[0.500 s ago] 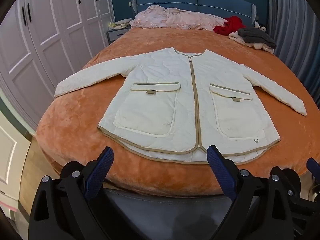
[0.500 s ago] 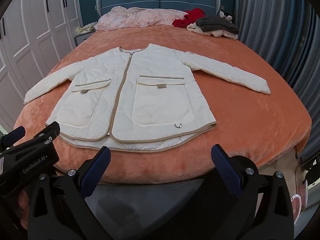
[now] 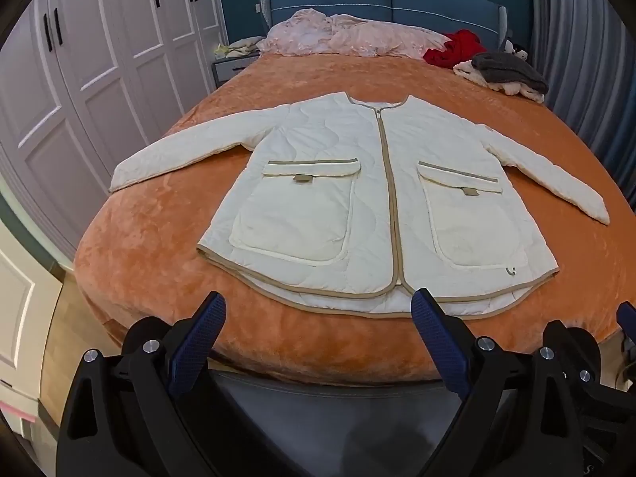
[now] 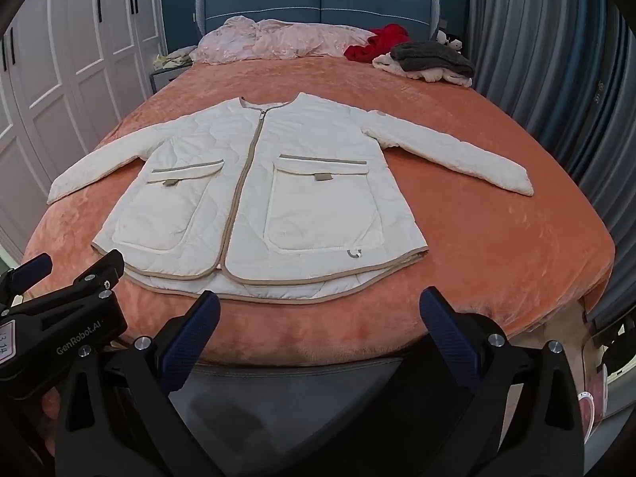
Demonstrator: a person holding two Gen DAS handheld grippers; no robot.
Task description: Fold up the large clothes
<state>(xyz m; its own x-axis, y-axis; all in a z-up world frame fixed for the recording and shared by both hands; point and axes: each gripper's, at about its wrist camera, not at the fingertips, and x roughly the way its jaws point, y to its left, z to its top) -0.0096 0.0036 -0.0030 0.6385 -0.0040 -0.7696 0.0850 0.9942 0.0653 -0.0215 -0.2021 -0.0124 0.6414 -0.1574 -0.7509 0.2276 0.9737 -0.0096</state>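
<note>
Left gripper hangs off the foot of the bed, fingers spread wide with nothing between them, blue pads bare, tips just short of the jacket hem. Right gripper sits alongside it at the same edge, likewise spread wide and holding nothing; the left unit's black body shows at 8 o'clock in the right wrist view. Straight out at 12 o'clock from both lies the cream quilted jacket, face up and flat on the orange blanket, zipped shut along a tan zipper that runs from collar to hem. Tan binding follows the curved hem; the back hem shows below the front one. Two large flap pockets sit either side of the zip, one toward 11 o'clock and one toward 1 o'clock in the left wrist view. Both sleeves lie stretched outward, one toward 10 o'clock, the other toward 2 o'clock in the right wrist view. Past the collar, well apart from the jacket, a rumpled pink quilt lies against the blue headboard. Beside it at 1 o'clock are a red garment and a grey knit on top of pale clothes. White wardrobe doors line the 9 o'clock wall; grey curtains hang at 3 o'clock.
</note>
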